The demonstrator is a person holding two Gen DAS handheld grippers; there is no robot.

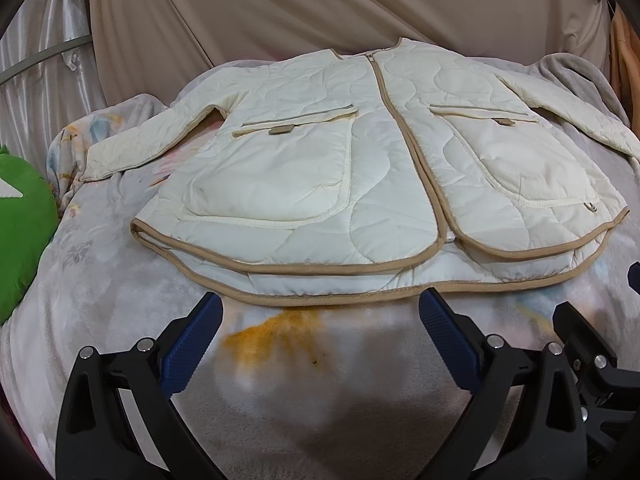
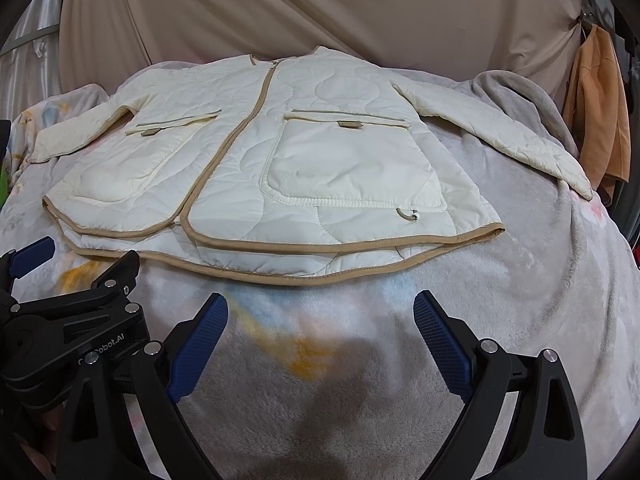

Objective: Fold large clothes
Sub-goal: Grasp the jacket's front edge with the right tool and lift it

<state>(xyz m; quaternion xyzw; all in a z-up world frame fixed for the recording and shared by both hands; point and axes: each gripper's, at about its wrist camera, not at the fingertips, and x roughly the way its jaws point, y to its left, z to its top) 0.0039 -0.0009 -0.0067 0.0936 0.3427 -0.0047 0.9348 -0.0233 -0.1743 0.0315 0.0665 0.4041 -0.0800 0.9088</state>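
The quilted cream jacket [image 1: 340, 168] is laid flat, front up, on a bed covered by a pale plush blanket [image 1: 120, 280], with the collar toward the far curtain [image 1: 320, 8] and the tan-bound hem [image 1: 340, 294] nearest the cameras. The front is zipped or at least closed along the centre, both sleeves are spread out to the sides, and no part of the body has been turned over on itself, so the folding is judged not to have been begun; what is done is only the spreading-out, and the sleeves and the body are all left to be folded. The left gripper [image 1: 320, 312] is held just short of the hem, its blue-padded fingers [image 1: 200, 328] spread wide with nothing between them, and the right gripper [image 2: 320, 312] is held likewise, its fingers [image 2: 436, 332] parted and empty above the blanket. From the left wrist view the wearer's-right sleeve [image 1: 148, 140] is shown in full down to its cuff, together with a green cushion [image 1: 24, 224] at the bed's edge and an orange patch of the blanket print in front of the hem; the opposite sleeve is cut off at the frame's edge. From the right wrist view that other sleeve [image 2: 500, 136] is seen whole, reaching toward the bed's side, along with a small cord loop [image 2: 408, 214] below the near pocket and an orange garment [image 2: 600, 112] hung by the curtain, none of which is clearly offered by the left view.
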